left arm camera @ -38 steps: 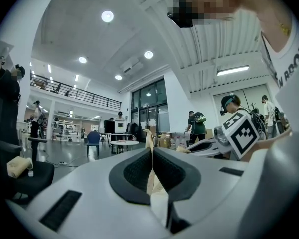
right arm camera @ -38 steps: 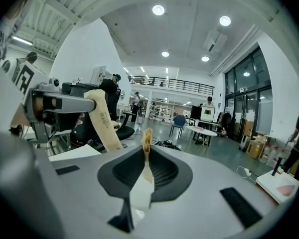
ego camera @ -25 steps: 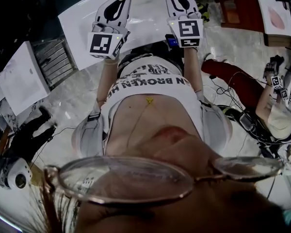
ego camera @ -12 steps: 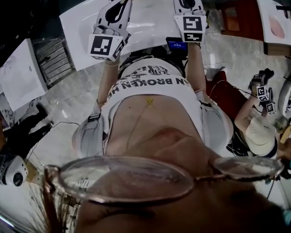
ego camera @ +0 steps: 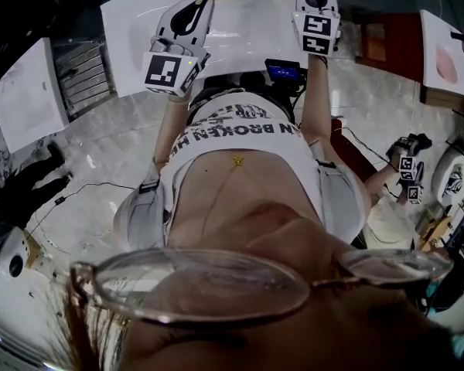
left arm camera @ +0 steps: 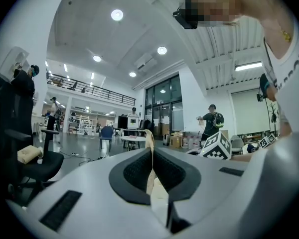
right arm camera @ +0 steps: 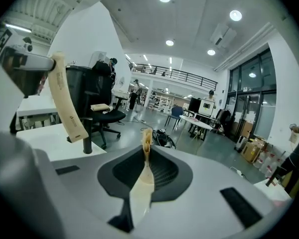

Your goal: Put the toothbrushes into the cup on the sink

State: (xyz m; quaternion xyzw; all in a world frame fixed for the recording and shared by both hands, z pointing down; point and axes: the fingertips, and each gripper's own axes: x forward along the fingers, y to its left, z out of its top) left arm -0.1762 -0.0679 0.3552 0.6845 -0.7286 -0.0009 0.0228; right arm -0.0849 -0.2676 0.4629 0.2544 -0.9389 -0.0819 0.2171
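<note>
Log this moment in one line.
left hand-held gripper: shut on pale beige toothbrush | right hand-held gripper: shut on second pale beige toothbrush

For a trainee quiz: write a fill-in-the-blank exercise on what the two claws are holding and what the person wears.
1. The left claw is ___ on a beige toothbrush.
2. The right claw grips a second toothbrush, so ___ toothbrushes are in hand.
3. The person's T-shirt is ___ with black lettering.

Missing words: shut; two; white.
</note>
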